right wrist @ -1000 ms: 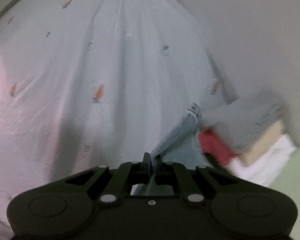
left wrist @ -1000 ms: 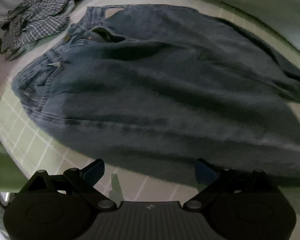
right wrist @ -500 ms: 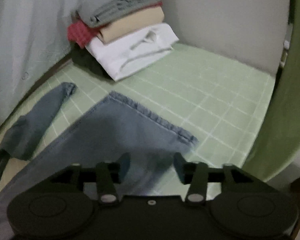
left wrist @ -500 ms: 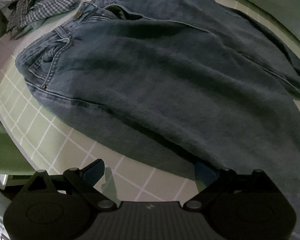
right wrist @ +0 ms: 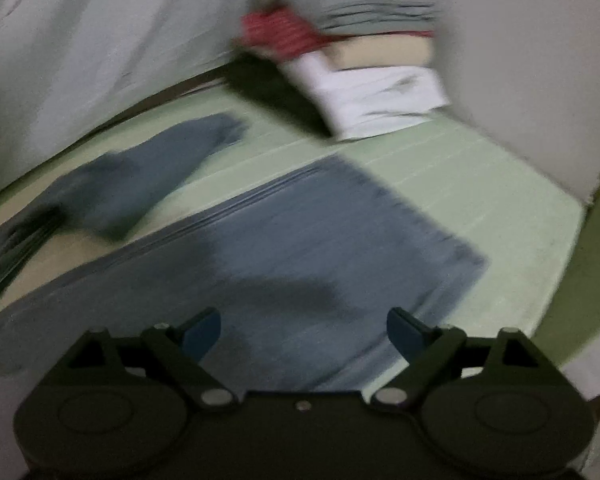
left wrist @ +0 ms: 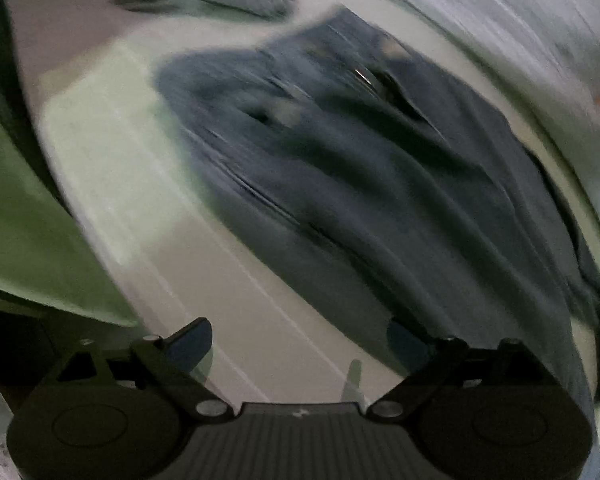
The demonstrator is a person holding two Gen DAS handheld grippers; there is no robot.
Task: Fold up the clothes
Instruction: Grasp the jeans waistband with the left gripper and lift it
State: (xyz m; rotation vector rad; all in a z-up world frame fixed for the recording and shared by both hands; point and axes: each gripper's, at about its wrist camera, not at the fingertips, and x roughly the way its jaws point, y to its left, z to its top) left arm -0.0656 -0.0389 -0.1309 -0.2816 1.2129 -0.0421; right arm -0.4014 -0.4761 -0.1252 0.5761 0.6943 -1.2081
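The jeans [right wrist: 284,256] lay flat under the right hand-held gripper [right wrist: 303,332], its empty jaws opening; legs ran diagonally away.

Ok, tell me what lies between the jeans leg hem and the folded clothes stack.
Right wrist view: only bare green checked cover lies between the jeans leg hem and the folded stack. The frame is blurred, so small items could be missed.

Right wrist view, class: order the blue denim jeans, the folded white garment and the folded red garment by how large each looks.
1. Blue denim jeans, largest by far, though nearest the camera.
2. Folded white garment.
3. Folded red garment, smallest; mostly covered in the stack.
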